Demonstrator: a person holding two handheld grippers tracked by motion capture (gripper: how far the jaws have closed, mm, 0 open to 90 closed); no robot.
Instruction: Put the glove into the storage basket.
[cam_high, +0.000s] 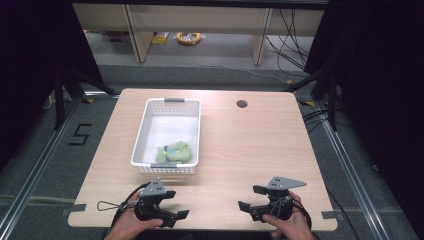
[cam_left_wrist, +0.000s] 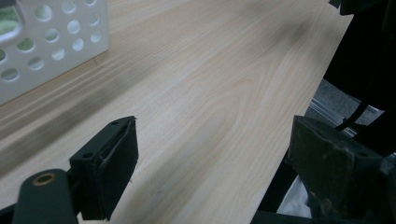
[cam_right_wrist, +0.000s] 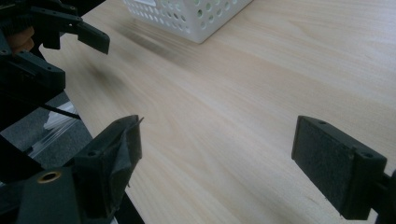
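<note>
The green soft toy (cam_high: 174, 152) lay in the near end of the white perforated basket (cam_high: 141, 131), ahead of and slightly to the right of the left claw (cam_high: 175, 204) and well off to the left of the right claw (cam_high: 252, 197). Both claws rested low at the near edge of the tabletop (cam_high: 250, 145), jaws spread wide with nothing between them, facing one another. The likeliest trouble was the basket wall: it rose between the left claw and the toy, so a flat reach would probably have struck the rim (cam_left_wrist: 51, 44) and pushed the light basket away rather than reaching inside. Coming down over the wall, the spread jaws might have caught only a fold of the limp toy and let it slip. The right claw, crossing over, could also have met the left claw (cam_right_wrist: 70, 32).
</note>
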